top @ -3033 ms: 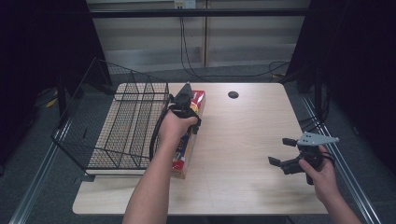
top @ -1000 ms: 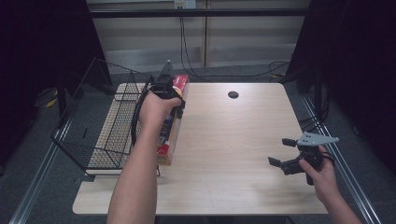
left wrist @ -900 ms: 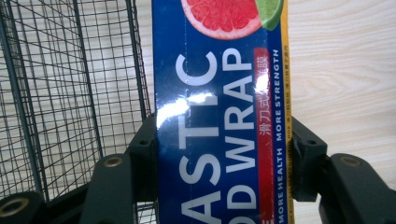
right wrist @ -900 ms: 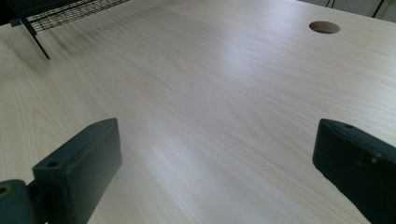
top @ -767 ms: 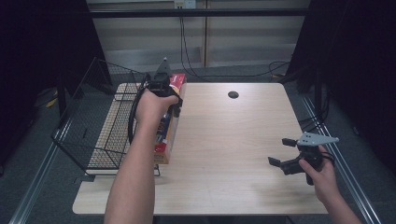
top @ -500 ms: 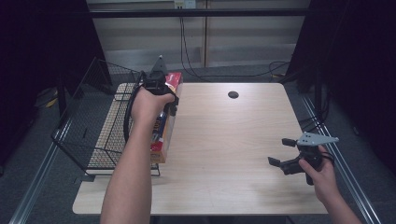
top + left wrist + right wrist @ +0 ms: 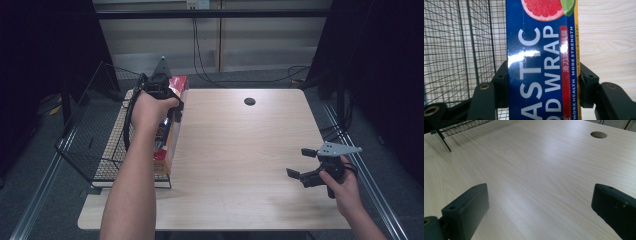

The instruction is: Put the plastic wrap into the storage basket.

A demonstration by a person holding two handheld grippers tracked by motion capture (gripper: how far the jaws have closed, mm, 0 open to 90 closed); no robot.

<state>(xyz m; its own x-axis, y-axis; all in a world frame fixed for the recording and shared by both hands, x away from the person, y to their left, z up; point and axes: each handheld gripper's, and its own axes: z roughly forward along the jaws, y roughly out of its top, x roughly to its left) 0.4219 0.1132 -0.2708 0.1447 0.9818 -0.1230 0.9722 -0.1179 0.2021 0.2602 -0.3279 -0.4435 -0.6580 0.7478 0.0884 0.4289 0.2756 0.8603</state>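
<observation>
A long blue, red and yellow plastic wrap box (image 7: 165,145) is held near its far end by my left gripper (image 7: 162,92), which is shut on it. The box lies lengthwise along the right edge of the black wire basket (image 7: 95,135). In the left gripper view both jaws press the sides of the box (image 7: 541,50), with the basket's mesh (image 7: 461,50) just to its left. My right gripper (image 7: 306,167) stands open over the table's near right part, nothing between its jaws (image 7: 539,205).
The light wooden table (image 7: 240,150) carries a round cable hole (image 7: 249,101) at the back, also seen in the right gripper view (image 7: 598,134). The basket overhangs the table's left side. Cables hang behind the table.
My left hand has carried the box leftward and away from me, from the table's middle left to the basket's right edge. The right hand has stayed still.
</observation>
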